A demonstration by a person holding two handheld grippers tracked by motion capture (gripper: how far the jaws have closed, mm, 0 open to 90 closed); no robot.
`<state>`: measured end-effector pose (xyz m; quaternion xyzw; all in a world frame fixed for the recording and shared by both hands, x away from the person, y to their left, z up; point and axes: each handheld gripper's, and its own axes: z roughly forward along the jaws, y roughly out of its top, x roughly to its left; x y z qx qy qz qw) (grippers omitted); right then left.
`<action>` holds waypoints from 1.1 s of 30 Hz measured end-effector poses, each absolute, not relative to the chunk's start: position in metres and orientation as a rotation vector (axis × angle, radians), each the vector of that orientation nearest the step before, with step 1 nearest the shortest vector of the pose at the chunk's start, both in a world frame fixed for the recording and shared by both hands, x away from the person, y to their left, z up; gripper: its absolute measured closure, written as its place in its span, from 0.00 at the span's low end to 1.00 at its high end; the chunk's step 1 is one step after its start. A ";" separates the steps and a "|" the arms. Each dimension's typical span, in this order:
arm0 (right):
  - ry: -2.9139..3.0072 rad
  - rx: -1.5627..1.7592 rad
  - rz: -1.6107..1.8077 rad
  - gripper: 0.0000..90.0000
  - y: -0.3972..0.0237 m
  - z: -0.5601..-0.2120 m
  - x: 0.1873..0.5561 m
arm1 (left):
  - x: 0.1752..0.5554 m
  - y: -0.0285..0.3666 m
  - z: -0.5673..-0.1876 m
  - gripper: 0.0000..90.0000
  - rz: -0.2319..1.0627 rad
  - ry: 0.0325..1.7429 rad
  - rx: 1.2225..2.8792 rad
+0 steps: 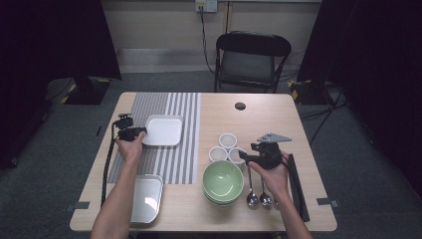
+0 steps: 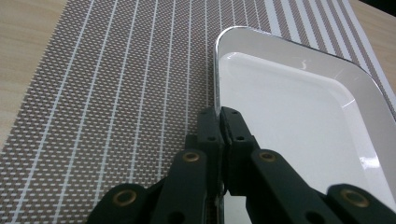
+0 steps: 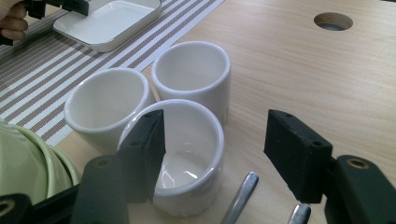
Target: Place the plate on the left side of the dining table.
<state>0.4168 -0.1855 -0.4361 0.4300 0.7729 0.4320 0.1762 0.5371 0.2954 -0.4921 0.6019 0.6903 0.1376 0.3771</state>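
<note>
My left gripper (image 1: 141,132) (image 2: 220,116) is shut on the left rim of a white square plate (image 1: 163,130) (image 2: 289,116) that lies on a striped placemat (image 1: 174,159) (image 2: 116,93). Three small white cups (image 1: 227,140) stand close together right of the mat. My right gripper (image 1: 244,156) (image 3: 217,135) hovers open at the nearest cup (image 3: 187,163): one jaw is over its mouth, the other stands well clear on its right side. Nothing is pressed between the pads.
Stacked green bowls (image 1: 223,180) (image 3: 23,163) sit in front of the cups. Two spoons (image 1: 258,196) and a long black strip (image 1: 297,186) lie to their right. A metal tray (image 1: 145,198) rests at the front left. A cable hole (image 1: 240,106) and a chair (image 1: 251,59) are beyond.
</note>
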 end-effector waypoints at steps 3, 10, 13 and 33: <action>2.185 1.226 1.217 0.43 -0.186 -0.437 0.417 | 0.538 0.297 -0.492 0.96 0.343 1.762 1.554; 2.186 1.232 1.224 0.42 -0.187 -0.437 0.418 | 0.537 0.298 -0.489 0.75 0.329 1.727 1.529; 2.180 1.239 1.219 0.43 -0.188 -0.438 0.418 | 0.536 0.301 -0.486 0.67 0.337 1.717 1.552; 2.175 1.269 1.201 0.42 -0.193 -0.442 0.420 | 0.512 0.304 -0.452 0.22 0.357 1.520 1.690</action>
